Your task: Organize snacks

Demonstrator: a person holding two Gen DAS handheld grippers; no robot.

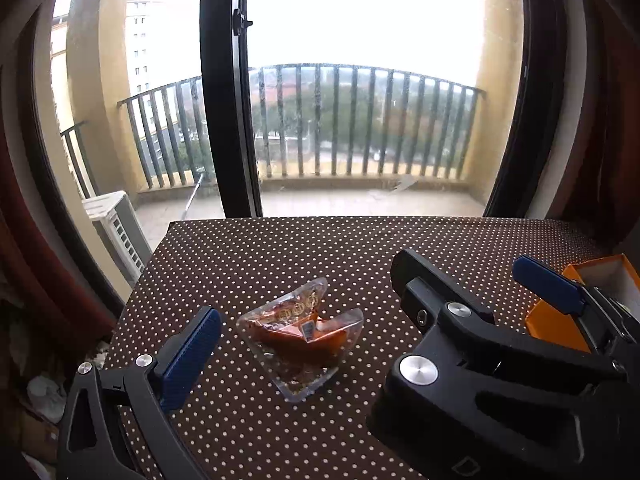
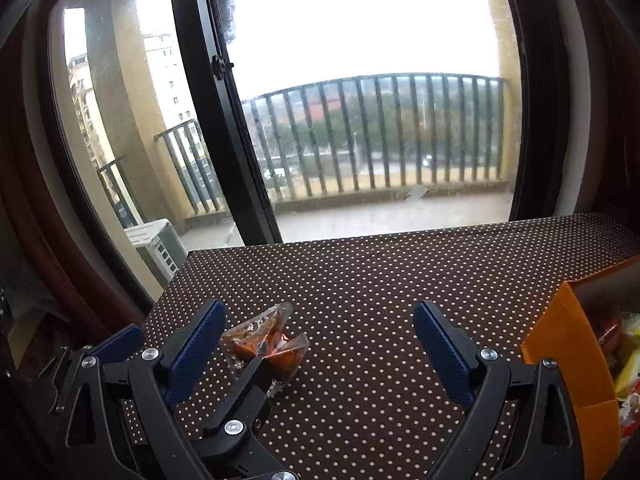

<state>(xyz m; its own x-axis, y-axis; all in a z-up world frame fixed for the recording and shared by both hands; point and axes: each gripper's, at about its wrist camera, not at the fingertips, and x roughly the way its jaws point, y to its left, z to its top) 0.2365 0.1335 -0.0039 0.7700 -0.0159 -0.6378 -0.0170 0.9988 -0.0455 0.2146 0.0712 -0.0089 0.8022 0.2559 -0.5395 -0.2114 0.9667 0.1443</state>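
Observation:
A clear snack packet with orange-red filling (image 1: 301,340) lies on the brown polka-dot tablecloth (image 1: 280,252). My left gripper (image 1: 308,344) is open, its jaws wide on either side of the packet, not touching it. In the right wrist view the same packet (image 2: 266,344) lies left of centre, with the left gripper's fingers around it. My right gripper (image 2: 320,344) is open and empty, just right of the packet. An orange box (image 2: 568,364) with several snacks inside stands at the right; it also shows in the left wrist view (image 1: 592,300).
The table's far edge (image 1: 360,219) runs along a glass balcony door with a dark frame (image 1: 224,92). The table's left edge (image 1: 136,292) drops off beside dark red curtains. A white air-conditioner unit (image 1: 116,224) stands outside.

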